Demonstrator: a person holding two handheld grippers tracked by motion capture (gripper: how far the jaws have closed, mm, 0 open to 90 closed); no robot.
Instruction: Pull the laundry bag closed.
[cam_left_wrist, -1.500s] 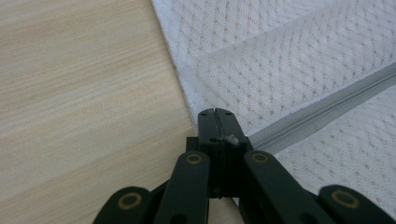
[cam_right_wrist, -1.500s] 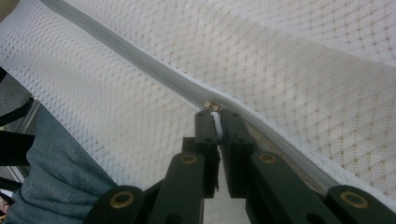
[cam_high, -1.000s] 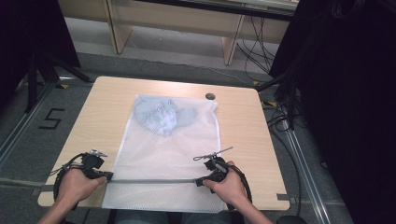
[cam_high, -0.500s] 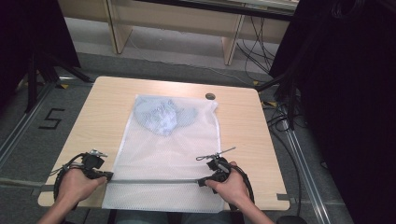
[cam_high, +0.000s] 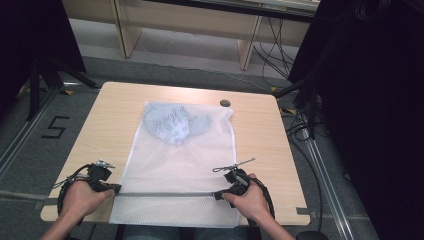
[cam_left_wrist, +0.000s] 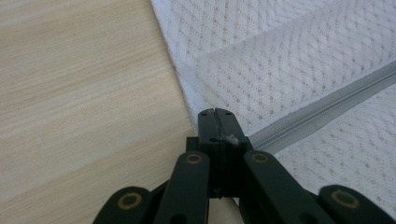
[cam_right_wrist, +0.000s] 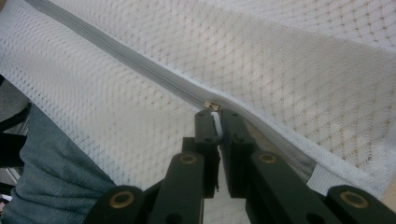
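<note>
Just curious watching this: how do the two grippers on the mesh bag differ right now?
The left gripper clamps the mesh bag at its left edge, at the zipper's end; the right gripper pinches the white zipper pull near the right edge. The left gripper sits over bare table, the right over mesh. Both are shut along one zipper line.

The mesh bag (cam_high: 175, 165) is white with a fine diamond weave, its zipper (cam_left_wrist: 322, 109) pale grey, and the zipper pull (cam_right_wrist: 215, 121) pinched in the black right gripper (cam_right_wrist: 215, 116) is white. Beyond both grippers a light blue garment (cam_high: 172, 122), perhaps faintly printed, shows through the mesh on the pale wood-grain table (cam_high: 110, 115)
</note>
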